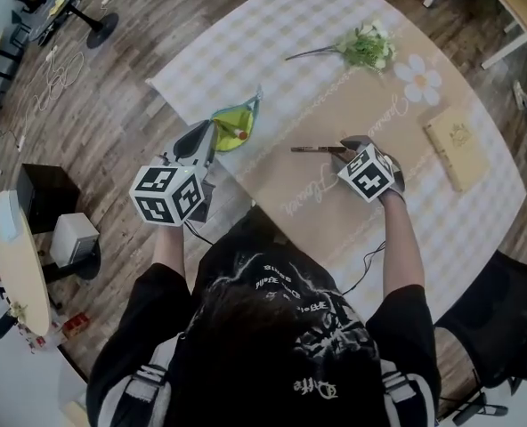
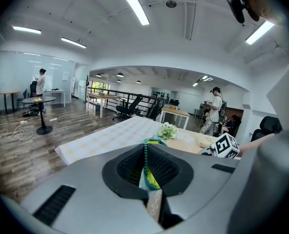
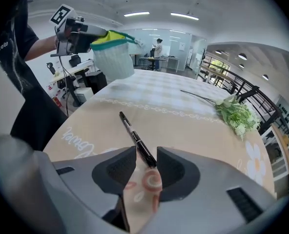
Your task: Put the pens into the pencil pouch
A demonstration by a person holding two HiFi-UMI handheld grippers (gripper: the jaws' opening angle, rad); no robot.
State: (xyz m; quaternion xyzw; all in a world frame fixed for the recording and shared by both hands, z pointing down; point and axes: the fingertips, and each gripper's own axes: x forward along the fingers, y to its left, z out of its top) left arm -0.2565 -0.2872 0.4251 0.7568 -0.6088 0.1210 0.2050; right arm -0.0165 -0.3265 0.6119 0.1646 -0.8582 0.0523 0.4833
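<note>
A black pen (image 1: 315,149) lay flat on the tan middle of the table (image 1: 272,43), just left of centre-right in the head view, its length running left to right. In the right gripper view the near end of the pen (image 3: 134,138) sat in the gap between the jaws of the right gripper (image 3: 145,162). The jaws stood apart, wider than the pen, and were not clenched on it. The pencil pouch (image 1: 232,127), yellow-green with a teal zipper edge, hung above the table's left edge, up and left of the pen and well apart from it, its mouth gaping upward. The left gripper (image 1: 212,136) was clenched on the pouch's rim; in the left gripper view the zipper edge ran pinched between the closed jaws. A small red-tipped thing showed inside the pouch, too small to identify. Farther out, a sprig of green and white flowers (image 1: 366,47) lay near the top of the frame, and a tan book (image 1: 458,145) lay toward the right edge.
</note>
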